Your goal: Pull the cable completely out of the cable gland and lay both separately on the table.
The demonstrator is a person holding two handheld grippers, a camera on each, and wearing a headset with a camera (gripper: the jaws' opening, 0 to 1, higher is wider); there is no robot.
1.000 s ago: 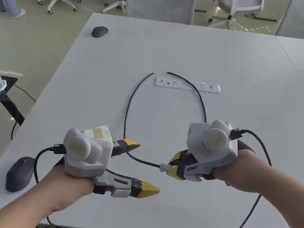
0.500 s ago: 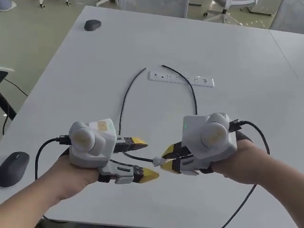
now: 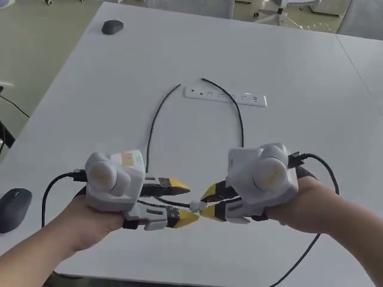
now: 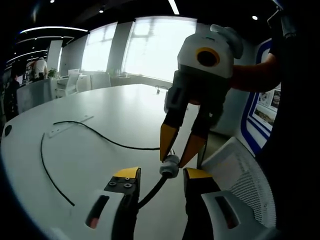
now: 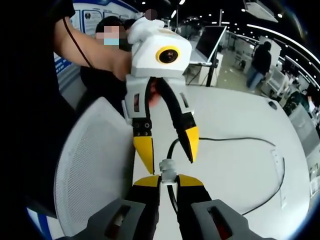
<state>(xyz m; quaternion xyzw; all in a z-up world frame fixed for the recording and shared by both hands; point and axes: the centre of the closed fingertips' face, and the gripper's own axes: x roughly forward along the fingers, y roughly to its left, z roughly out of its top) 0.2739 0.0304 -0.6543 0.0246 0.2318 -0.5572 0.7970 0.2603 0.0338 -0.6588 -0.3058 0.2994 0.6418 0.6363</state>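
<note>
Quick status from my end. Both claws meet nose to nose over the near edge of the counter point(image 3: 287, 72), down at 6 o'clock in the head view.

The right claw point(image 3: 207, 203) comes in from 3 o'clock and is clamped on the cable gland point(image 3: 195, 206), the little white fitting, which pokes out just past its yellow tips. In the right gripper view the jaws are drawn in tight. The gland's back end is pinched between them, and the black cable point(image 3: 151, 128) runs down through the gap toward the camera.

The left claw point(image 3: 188, 203) comes in from 9 o'clock, spread wide and holding nothing. In the left gripper view its two jaws stand either side of the cable right next to the gland. There's daylight on both sides, so no contact that I can see.

The cable is threaded through the gland, and the gland looks to be up off the counter, between the two sets of tips. From there the cable loops away along the counter toward 12 o'clock. One end lies free at about 11 o'clock from the claws. The other stretch crosses a white power strip point(image 3: 225, 95) at 12 o'clock.

A dark mouse point(image 3: 112, 26) sits at the far corner around 11 o'clock, and a second mouse point(image 3: 13, 209) is at 9 o'clock by the left edge. A white mesh chair point(image 4: 240, 190) shows at 4 o'clock in the left gripper view.
</note>
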